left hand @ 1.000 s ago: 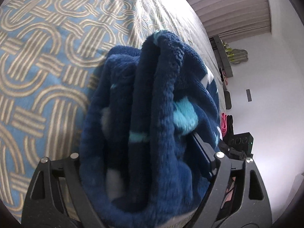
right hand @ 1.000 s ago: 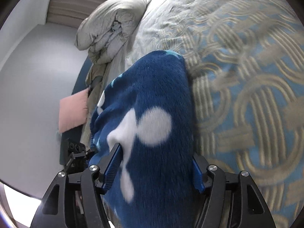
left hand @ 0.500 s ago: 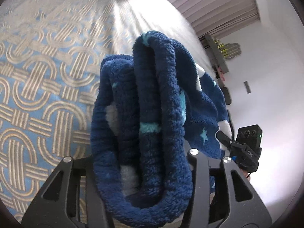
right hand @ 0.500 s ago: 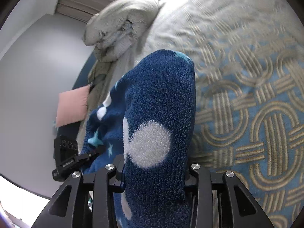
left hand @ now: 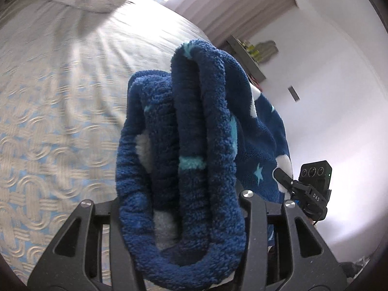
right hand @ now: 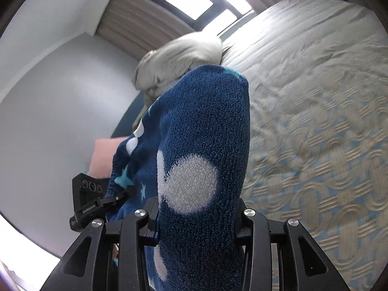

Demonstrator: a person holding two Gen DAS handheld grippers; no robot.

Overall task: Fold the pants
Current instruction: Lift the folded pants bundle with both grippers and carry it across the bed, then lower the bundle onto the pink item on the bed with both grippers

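The pants (left hand: 194, 145) are dark blue fleece with white spots and light blue stars. My left gripper (left hand: 180, 208) is shut on a thick bunched fold of them and holds it above the bed. My right gripper (right hand: 196, 215) is shut on another part of the same pants (right hand: 201, 145), which stand up between its jaws. The fabric spans between the two grippers. The right gripper shows at the right edge of the left wrist view (left hand: 312, 189), and the left gripper shows at the left of the right wrist view (right hand: 94, 201).
A bed with a blue and beige patterned cover (left hand: 48, 145) lies below; it also shows in the right wrist view (right hand: 315, 145). A bundled grey duvet (right hand: 179, 55) sits at its far end. A pink pillow (right hand: 104, 155), curtains (left hand: 230, 7) and white walls surround it.
Both grippers have lifted and tilted up with the pants; the jaws closed tighter on the fabric. More of the wall, window and duvet now shows, less of the bed cover.
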